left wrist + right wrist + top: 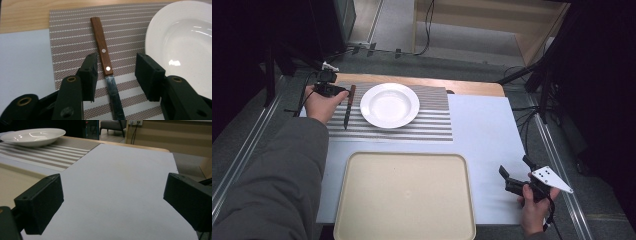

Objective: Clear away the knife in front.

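The knife lies flat on the striped placemat, just to the left of the white plate and apart from its rim. Its brown wooden handle points away from the person and its dark blade points toward the person. In the left gripper view two rivets show on the handle, near where it meets the blade.

The left claw is over the knife, at the placemat's left edge as the high view shows it. Its jaws stand partly open and straddle the knife where the handle meets the blade. The left jaw is very close to the handle, though contact cannot be told; the right jaw stands clear of the knife, between the knife and the plate. The pads do not press on the knife, so nothing is gripped. The left hand holds this gripper, and a grey sleeve runs back from it to the bottom left of the high view.

The right claw is well apart from the plate, at the right part of the white tabletop, to the right of the beige tray. Its jaws stand wide open with bare tabletop between them, holding nothing. The right hand holds it near the tabletop's near right corner.

The tray sits on the person's side of the plate, touching or just overlapping the placemat's near edge.
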`<state>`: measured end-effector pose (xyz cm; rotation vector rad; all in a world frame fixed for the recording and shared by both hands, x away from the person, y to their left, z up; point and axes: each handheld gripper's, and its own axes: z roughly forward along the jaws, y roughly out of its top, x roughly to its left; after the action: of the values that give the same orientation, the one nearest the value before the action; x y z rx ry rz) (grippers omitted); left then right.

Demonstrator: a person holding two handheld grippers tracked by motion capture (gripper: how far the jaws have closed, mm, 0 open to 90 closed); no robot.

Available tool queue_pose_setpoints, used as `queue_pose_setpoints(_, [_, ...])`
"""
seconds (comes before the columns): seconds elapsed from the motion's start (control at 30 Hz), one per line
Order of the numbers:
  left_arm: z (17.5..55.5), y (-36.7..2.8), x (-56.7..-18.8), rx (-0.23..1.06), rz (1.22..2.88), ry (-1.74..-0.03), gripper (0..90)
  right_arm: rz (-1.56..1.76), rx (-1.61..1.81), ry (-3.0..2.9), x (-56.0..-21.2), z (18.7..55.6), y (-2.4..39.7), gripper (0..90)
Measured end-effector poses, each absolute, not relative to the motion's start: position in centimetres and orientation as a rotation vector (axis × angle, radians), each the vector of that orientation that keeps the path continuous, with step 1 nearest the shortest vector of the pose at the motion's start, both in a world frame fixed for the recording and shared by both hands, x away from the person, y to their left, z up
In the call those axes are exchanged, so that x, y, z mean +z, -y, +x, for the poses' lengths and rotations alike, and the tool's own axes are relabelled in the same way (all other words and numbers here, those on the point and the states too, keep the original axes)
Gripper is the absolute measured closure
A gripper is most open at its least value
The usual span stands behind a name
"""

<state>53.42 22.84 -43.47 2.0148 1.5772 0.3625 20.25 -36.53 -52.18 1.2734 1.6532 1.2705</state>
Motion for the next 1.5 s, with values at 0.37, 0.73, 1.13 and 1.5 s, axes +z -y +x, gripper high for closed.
queue_pose_setpoints(0.37, [54.8, -22.6, -45.8, 0.322, 2.038, -1.664, 65.3, 1.276, 1.265, -1.654, -52.2, 20.3, 36.5, 1.5])
queue_pose_setpoints(0.73, [55.4, -22.3, -47.2, 0.309, 2.023, -1.68, 69.0, 1.275, 1.253, -1.652, -52.2, 20.4, 36.4, 1.5])
queue_pose_setpoints(1.13, [55.1, -21.4, -47.7, 0.437, 2.116, -1.638, 75.8, 1.273, 1.249, -1.656, -52.2, 20.4, 36.4, 1.5])
queue_pose_setpoints(1.5, [55.0, -21.4, -47.5, 0.434, 2.126, -1.636, 76.9, 1.277, 1.243, -1.658, -52.2, 20.4, 36.4, 1.5])
